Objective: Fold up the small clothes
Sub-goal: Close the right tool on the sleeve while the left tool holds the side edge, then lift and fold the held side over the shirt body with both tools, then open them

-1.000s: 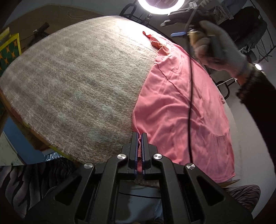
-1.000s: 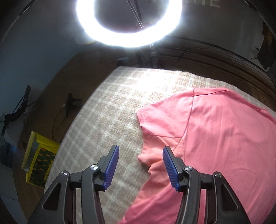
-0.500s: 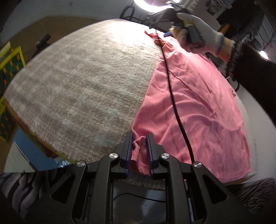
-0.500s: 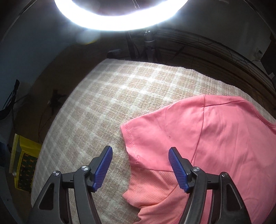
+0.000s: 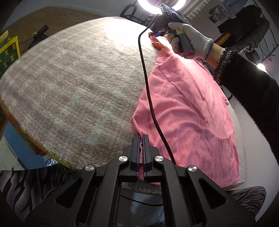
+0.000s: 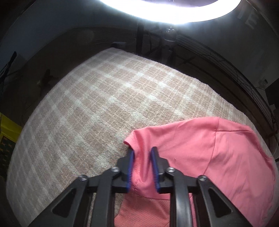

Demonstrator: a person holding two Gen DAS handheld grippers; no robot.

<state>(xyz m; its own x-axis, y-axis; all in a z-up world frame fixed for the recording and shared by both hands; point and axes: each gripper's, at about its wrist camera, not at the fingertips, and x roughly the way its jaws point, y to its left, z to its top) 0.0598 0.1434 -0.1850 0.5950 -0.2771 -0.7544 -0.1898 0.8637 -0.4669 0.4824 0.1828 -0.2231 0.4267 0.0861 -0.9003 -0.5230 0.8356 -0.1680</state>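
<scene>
- left gripper (image 5: 141, 139): jaws pressed together, pinching the near corner of the pink shirt (image 5: 188, 111)
- right gripper (image 6: 143, 155): jaws narrowed around the shirt's sleeve fold, small gap still visible each side
- shirt spreads flat ahead and right of both jaws on the plaid cloth (image 6: 97, 108)
- ring light (image 6: 174, 10) beyond the cloth's far edge

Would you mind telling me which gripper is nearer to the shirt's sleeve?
Right. The right gripper straddles the sleeve of the shirt; the left gripper pinches the hem at the opposite end.

Bare blanket (image 5: 78, 83) left of shirt (image 5: 188, 111); cable (image 5: 148, 90) crosses shirt.
</scene>
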